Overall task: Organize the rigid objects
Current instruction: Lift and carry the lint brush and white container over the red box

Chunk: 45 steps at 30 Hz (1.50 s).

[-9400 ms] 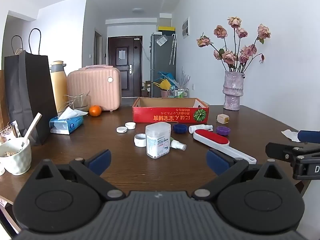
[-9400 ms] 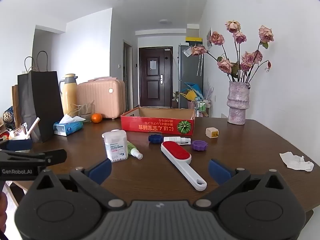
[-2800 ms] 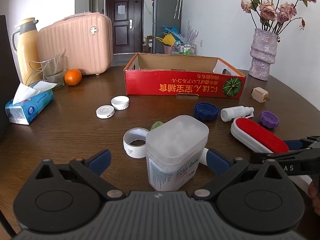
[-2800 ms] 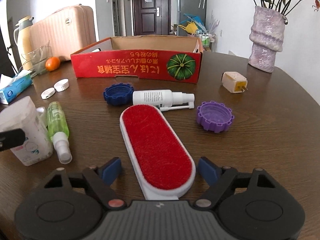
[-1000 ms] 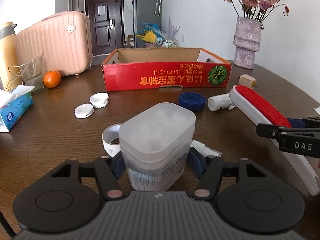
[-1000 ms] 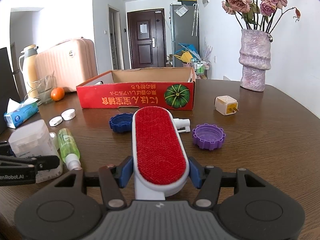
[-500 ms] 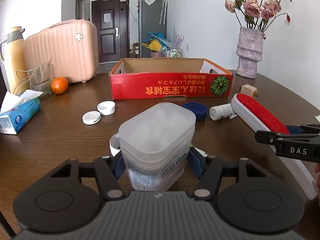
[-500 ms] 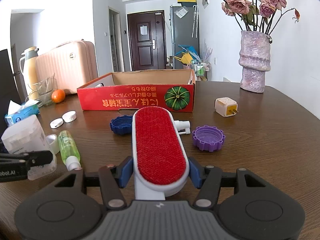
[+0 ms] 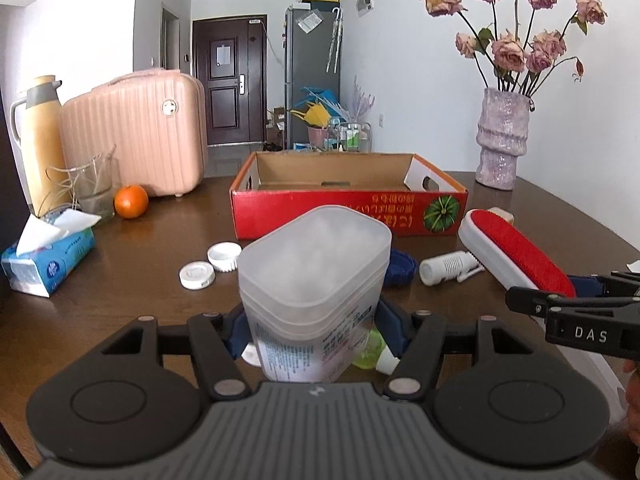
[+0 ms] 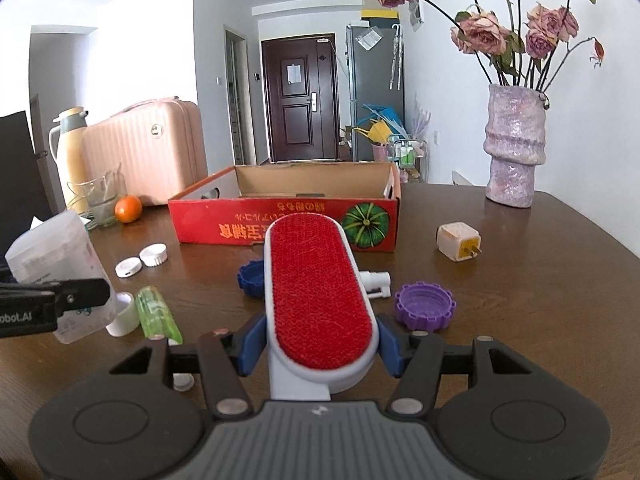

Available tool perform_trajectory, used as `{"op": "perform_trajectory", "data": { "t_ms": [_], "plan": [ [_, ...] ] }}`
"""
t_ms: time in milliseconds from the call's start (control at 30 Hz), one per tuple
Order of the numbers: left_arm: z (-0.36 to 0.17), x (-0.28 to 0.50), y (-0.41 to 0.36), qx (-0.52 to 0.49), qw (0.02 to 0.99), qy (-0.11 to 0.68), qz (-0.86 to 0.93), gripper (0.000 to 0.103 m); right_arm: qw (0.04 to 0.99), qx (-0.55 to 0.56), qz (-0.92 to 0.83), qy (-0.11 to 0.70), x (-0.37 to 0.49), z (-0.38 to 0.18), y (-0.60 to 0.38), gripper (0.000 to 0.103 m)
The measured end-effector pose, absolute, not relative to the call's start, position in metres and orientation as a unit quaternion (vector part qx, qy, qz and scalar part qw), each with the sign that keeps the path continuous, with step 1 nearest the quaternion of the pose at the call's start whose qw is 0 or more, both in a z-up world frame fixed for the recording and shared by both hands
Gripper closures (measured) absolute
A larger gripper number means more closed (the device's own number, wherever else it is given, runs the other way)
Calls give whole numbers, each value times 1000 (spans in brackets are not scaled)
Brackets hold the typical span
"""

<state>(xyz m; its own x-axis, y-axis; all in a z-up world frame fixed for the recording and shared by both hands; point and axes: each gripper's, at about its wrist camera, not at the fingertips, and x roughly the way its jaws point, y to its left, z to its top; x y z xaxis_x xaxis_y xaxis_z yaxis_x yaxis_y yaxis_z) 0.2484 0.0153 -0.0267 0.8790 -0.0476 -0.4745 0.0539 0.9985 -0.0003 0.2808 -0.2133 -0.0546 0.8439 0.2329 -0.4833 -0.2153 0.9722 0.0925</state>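
Two hand-held grippers (image 9: 312, 330) (image 10: 318, 350) — "DAS", "obot.AI" lettering; red box (image 10: 288, 226) text inverted.

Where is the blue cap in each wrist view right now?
Left wrist: the blue cap peeks out right of the held tub, mostly hidden behind it.
Right wrist: it lies just left of the held lint brush, partly hidden.
Shared landmark: the red box just behind it.
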Motion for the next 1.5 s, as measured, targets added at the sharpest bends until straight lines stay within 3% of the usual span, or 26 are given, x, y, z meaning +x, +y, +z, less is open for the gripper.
{"op": "perform_trajectory", "data": {
  "t_ms": [633, 1500],
  "plan": [
    [13, 296, 21, -9, 975, 220, -12, 39, 966, 7, 118, 230, 308, -15, -184, 46],
    [35, 403, 32, -51, 974, 222, 6, 39, 965, 27, 95, 243, 413, 7, -152, 46]
  ]
}}
